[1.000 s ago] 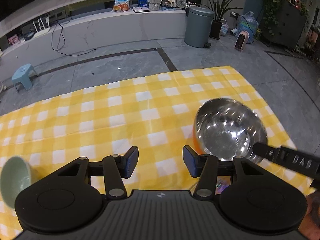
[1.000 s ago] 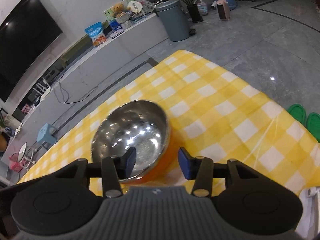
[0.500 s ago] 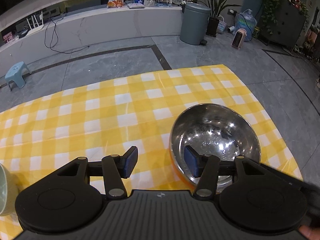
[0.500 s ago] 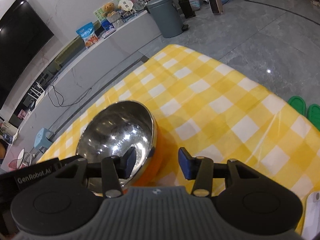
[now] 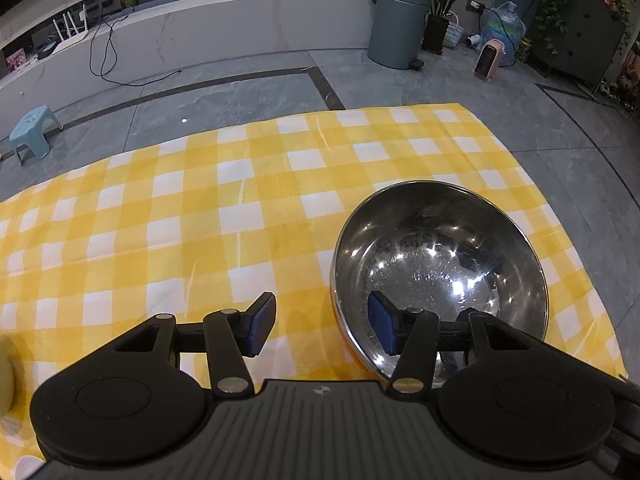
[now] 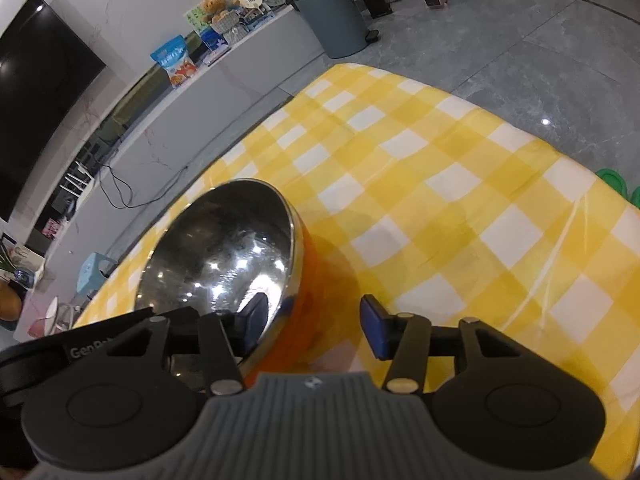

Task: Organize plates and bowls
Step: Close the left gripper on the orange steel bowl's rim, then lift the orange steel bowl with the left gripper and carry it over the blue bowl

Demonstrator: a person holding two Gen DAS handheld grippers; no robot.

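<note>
A steel bowl [image 5: 440, 264] with an orange outside stands on the yellow checked cloth [image 5: 200, 216]; it also shows in the right wrist view [image 6: 224, 260]. My left gripper [image 5: 322, 328] is open and straddles the bowl's near left rim, right finger inside, left finger outside over the cloth. My right gripper [image 6: 312, 326] is open and straddles the bowl's near right rim, left finger inside, right finger outside. A pale green bowl [image 5: 5, 376] shows partly at the left edge.
The cloth's far edge and right edge border grey floor. A grey bin [image 5: 396, 24], a small blue stool [image 5: 34, 132] and a long low counter [image 5: 200, 40] stand beyond. Green slippers [image 6: 612, 184] lie off the cloth's right side.
Both grippers have moved in on the steel bowl, so each now has one finger inside its rim. The green bowl has slid almost out of the left wrist view.
</note>
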